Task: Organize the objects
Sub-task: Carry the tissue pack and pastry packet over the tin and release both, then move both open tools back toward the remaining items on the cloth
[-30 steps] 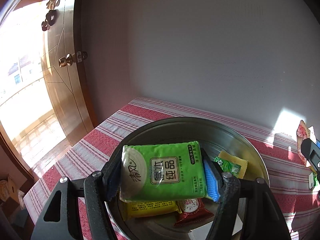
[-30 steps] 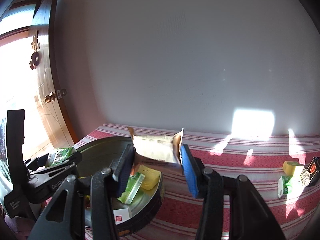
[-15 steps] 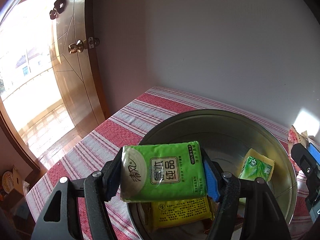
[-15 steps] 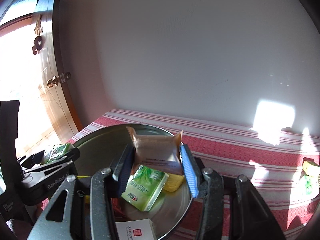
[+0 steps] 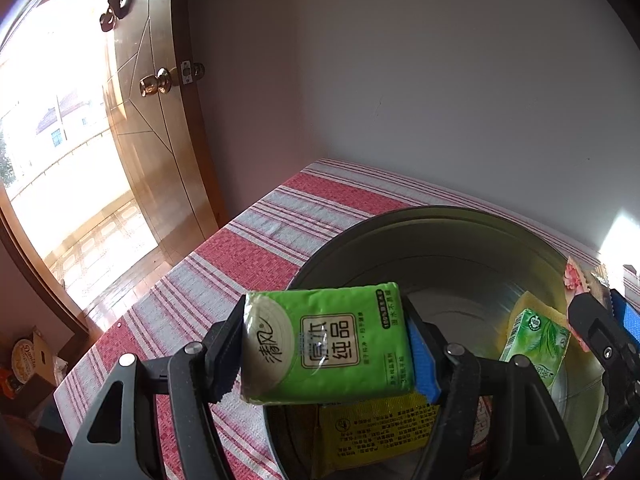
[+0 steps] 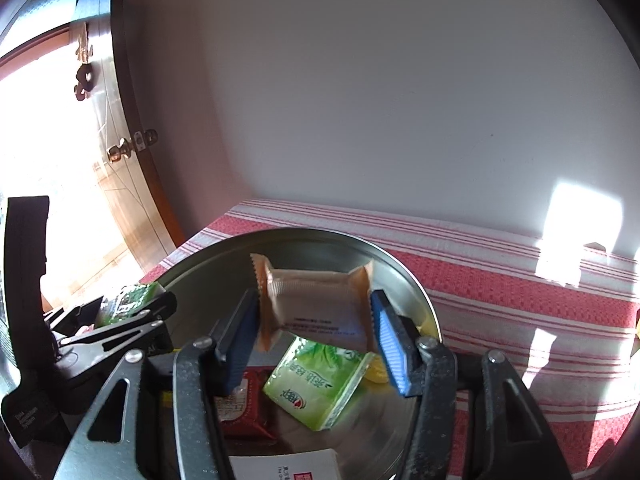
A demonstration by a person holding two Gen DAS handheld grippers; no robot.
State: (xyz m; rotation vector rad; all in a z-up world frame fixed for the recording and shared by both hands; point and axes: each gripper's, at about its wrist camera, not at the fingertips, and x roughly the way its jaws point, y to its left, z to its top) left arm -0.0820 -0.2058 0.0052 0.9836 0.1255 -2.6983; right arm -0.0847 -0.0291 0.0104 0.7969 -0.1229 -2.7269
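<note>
My left gripper [image 5: 326, 356] is shut on a green tissue pack [image 5: 320, 336], held flat just above the near left rim of a round metal bowl [image 5: 440, 212]. My right gripper [image 6: 316, 336] hovers over the same bowl [image 6: 304, 232], and its jaws are opening. A tan snack packet [image 6: 316, 296] hangs between them; the right blue pad [image 6: 390, 344] stands clear of it. Inside the bowl lie a green tea carton [image 6: 316, 384], a red packet [image 6: 240, 404], a white box [image 6: 288, 468] and a yellow packet [image 5: 376, 436].
The bowl stands on a red and white striped cloth [image 6: 520, 300] against a white wall. The table's left edge [image 5: 132, 320] drops off toward a wooden door with a brass knob [image 5: 154, 84]. A cardboard box [image 5: 28, 360] sits on the floor at far left.
Both grippers have come forward and down over the bowl. The right jaws have spread away from the tan packet. The left gripper still clamps the green tissue pack.
</note>
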